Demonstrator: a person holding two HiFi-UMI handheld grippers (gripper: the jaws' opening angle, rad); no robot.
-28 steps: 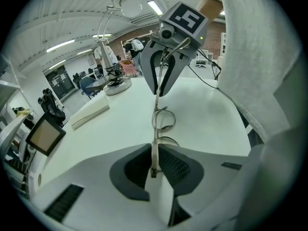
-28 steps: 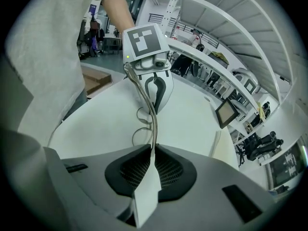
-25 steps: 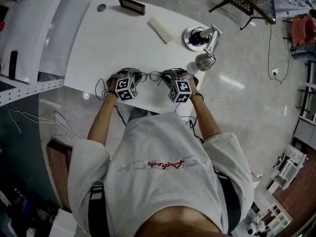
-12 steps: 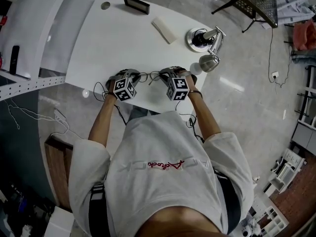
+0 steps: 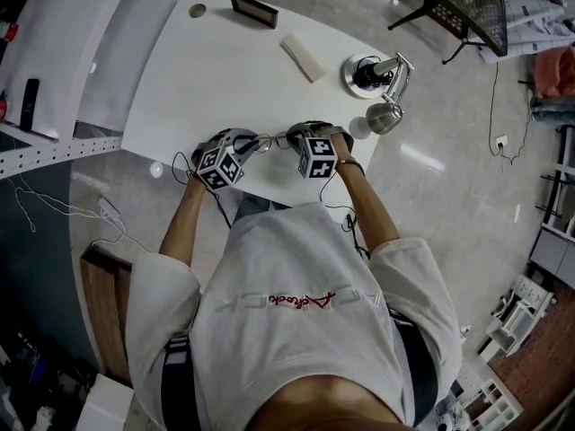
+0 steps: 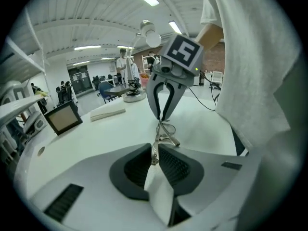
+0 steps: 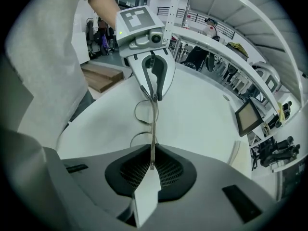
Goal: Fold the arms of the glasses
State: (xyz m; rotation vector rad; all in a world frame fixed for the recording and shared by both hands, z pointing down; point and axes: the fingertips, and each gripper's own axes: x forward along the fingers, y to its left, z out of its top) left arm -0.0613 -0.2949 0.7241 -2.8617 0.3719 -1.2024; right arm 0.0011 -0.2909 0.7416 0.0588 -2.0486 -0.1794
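The left gripper's (image 6: 155, 153) jaws pinch one end of the glasses (image 6: 162, 133), and the right gripper's (image 7: 152, 163) jaws pinch the opposite end. The glasses stretch straight from one gripper to the other, their long axis running left to right in front of the person, over the near edge of the white table (image 5: 216, 70).

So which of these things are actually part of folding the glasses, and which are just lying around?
In the job: glasses, left gripper, right gripper, both clamped on the glasses.
Lying about: desk lamp, small screen, white block, all farther back on the table.
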